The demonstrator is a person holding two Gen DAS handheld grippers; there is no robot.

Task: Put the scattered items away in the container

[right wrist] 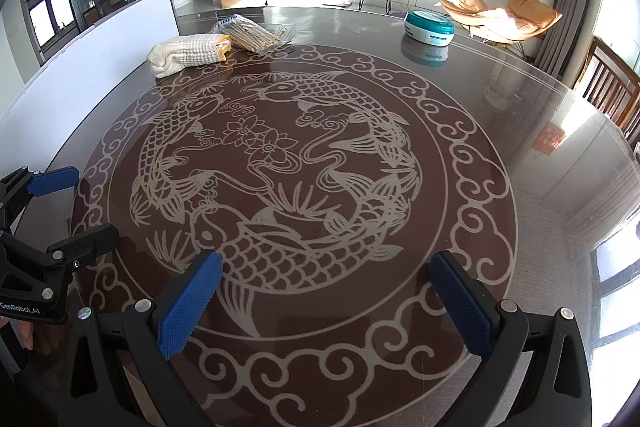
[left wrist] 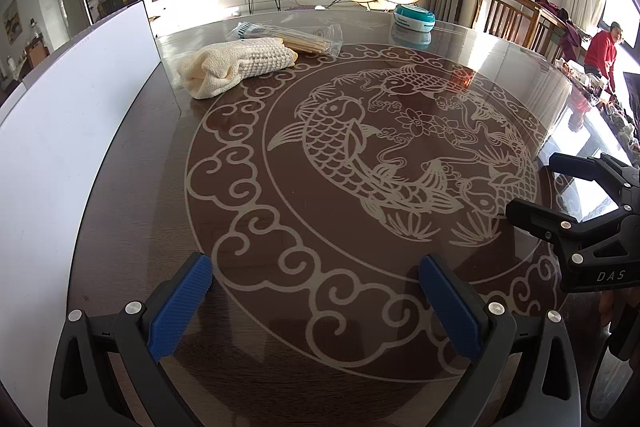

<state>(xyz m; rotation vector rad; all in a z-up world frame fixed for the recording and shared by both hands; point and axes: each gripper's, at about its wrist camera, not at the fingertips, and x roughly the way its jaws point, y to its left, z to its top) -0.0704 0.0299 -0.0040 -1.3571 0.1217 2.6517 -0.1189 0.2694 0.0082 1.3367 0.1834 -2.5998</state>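
1. Both tools, left (left wrist: 316, 301) and right (right wrist: 326, 301), hover spread apart and empty over the desk (left wrist: 344, 315).
2. Cloth (left wrist: 236, 67) and stick packet (left wrist: 292, 39) lie touching at 11 o'clock; round tin (left wrist: 414, 19) at 1 o'clock.
3. Nothing looks tidied yet; no container is clearly identifiable.

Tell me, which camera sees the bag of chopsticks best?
The left wrist view. There the bag lies nearer and more side-on, so its clear wrapper and the pale sticks show along their length behind the cloth. In the right wrist view the bag is smaller and seen more end-on, though its sticks still show.
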